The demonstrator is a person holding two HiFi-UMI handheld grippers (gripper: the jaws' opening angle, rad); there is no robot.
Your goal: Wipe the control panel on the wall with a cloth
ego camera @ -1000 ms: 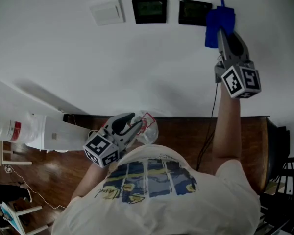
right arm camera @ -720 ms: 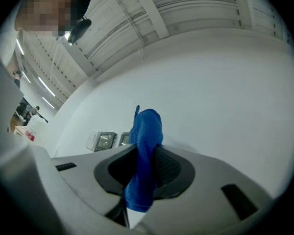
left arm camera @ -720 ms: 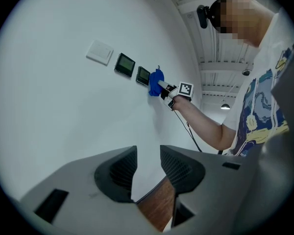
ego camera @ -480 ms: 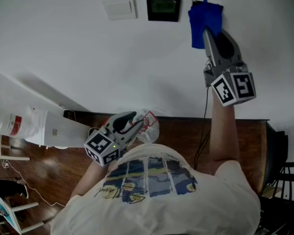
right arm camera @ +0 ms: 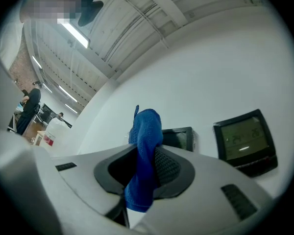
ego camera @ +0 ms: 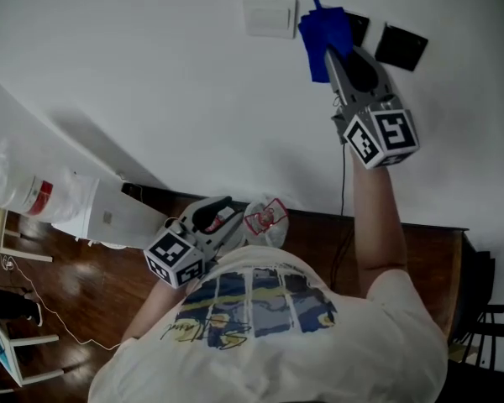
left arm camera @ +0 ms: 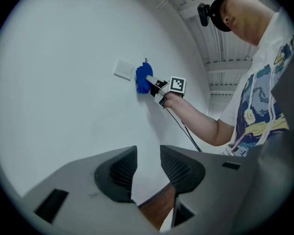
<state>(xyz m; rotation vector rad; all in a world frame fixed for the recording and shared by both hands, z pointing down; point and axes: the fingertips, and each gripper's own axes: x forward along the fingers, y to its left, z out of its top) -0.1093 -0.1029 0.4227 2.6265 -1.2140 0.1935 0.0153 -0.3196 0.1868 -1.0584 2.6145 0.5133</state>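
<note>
One blue cloth (right arm camera: 146, 131) — clamped in the right gripper (right arm camera: 143, 173); overlapping a panel (right arm camera: 182, 137).

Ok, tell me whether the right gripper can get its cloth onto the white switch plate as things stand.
Probably yes. The right gripper, shut on the blue cloth, is up at the wall, and the cloth sits right beside the white switch plate with nothing between them.

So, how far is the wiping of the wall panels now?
Done: the right tool grips the blue cloth. In hand: the cloth overlaps one dark panel. Remaining: the other dark panel is uncovered; whether it is wiped cannot be told. The left tool is open, empty.
</note>
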